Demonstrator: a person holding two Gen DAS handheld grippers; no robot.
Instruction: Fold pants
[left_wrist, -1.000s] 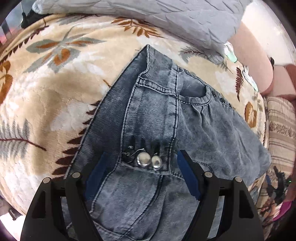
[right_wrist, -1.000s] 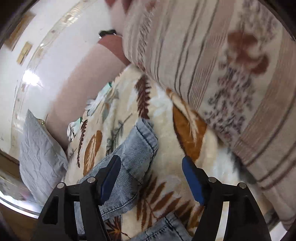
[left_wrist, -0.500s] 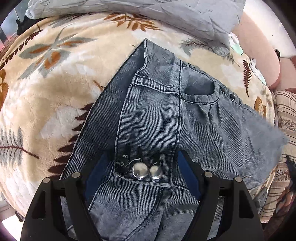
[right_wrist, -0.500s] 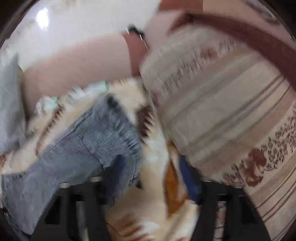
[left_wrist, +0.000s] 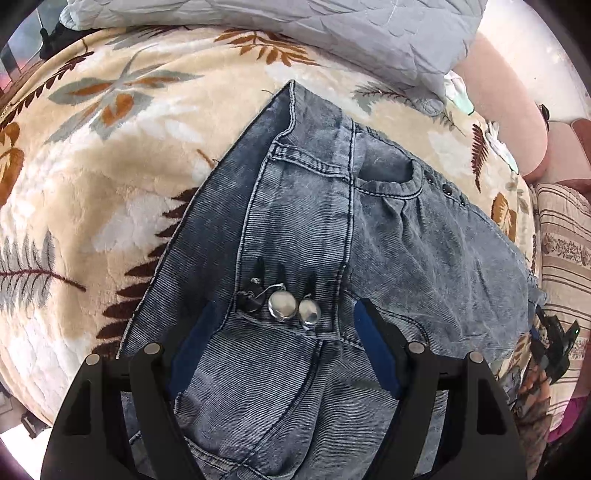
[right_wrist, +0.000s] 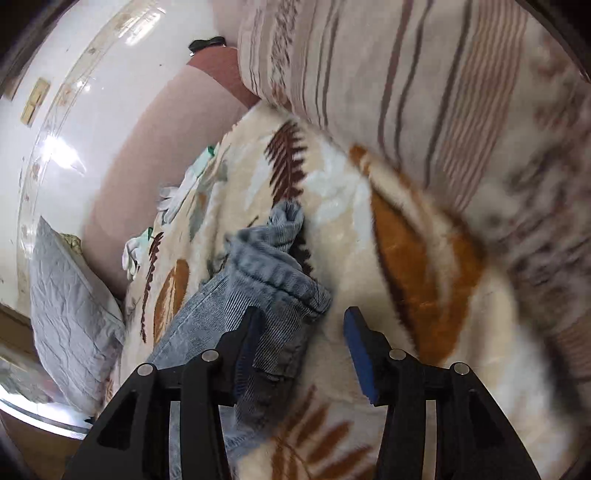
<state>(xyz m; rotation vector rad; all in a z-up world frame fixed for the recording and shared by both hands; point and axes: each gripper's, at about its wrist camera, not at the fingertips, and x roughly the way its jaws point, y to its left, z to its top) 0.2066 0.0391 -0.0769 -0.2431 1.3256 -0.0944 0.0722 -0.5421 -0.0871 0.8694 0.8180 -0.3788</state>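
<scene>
No readable text, labels, brands or numbers showing in either view. Jeans (left_wrist: 306, 229) bearing plain metal buttons (left_wrist: 282, 305), no lettering legible. Leaf-print blanket (left_wrist: 110, 155) and striped cushion (right_wrist: 424, 74) carrying patterns only, no words.

Left gripper (left_wrist: 282, 328) is spread wide, both blue-padded fingers (left_wrist: 375, 349) angled down and forward from the black frame, nothing clamped between them. Right gripper (right_wrist: 299, 341) has a clear gap too, though narrower than the left's, its fingers (right_wrist: 356, 343) apart and gripping nothing. The right gripper also turns up in the left wrist view as a small dark shape (left_wrist: 552, 341) at the far right edge, too small to read its state there.
</scene>
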